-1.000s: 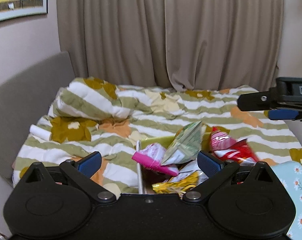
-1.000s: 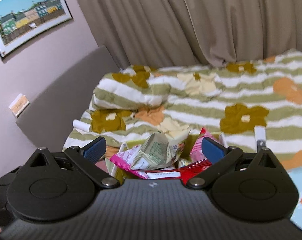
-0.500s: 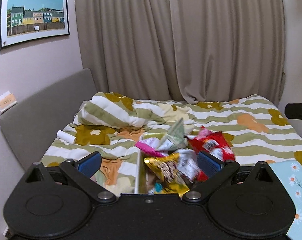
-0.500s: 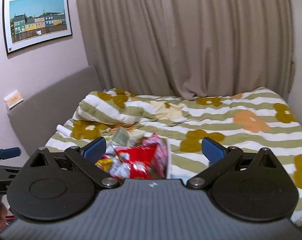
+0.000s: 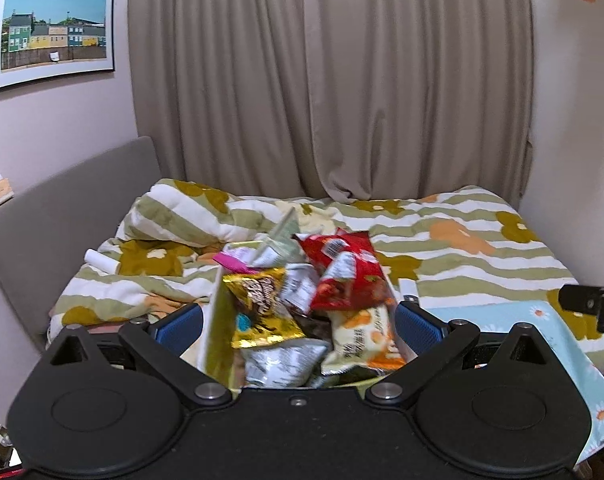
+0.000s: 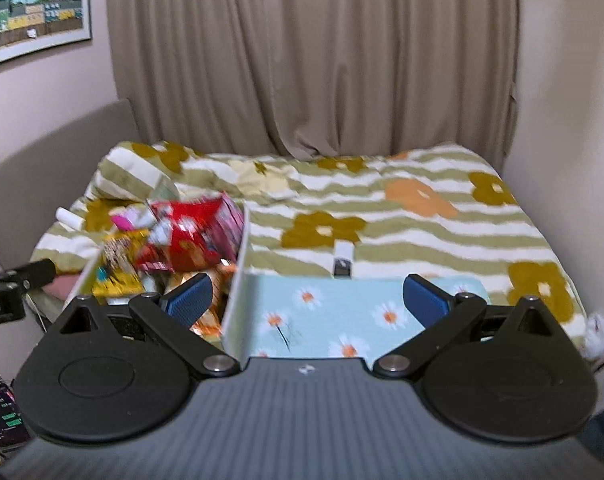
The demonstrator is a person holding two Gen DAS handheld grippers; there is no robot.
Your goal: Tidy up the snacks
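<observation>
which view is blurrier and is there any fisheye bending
Right wrist view: motion-smeared, the red snack bag and gold snack bag streaky. Left wrist view: sharper, lettering on the gold snack bag nearly legible. Both bend the beige curtain edges inward.

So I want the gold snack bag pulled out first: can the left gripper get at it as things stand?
Probably yes. The gold snack bag lies on top of the pile in the box, between the open left gripper fingers, with nothing covering it.

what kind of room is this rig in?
Most likely a bedroom: a bed with a striped floral duvet and grey headboard, drawn floor-length curtains, and a framed picture on the wall.
</observation>
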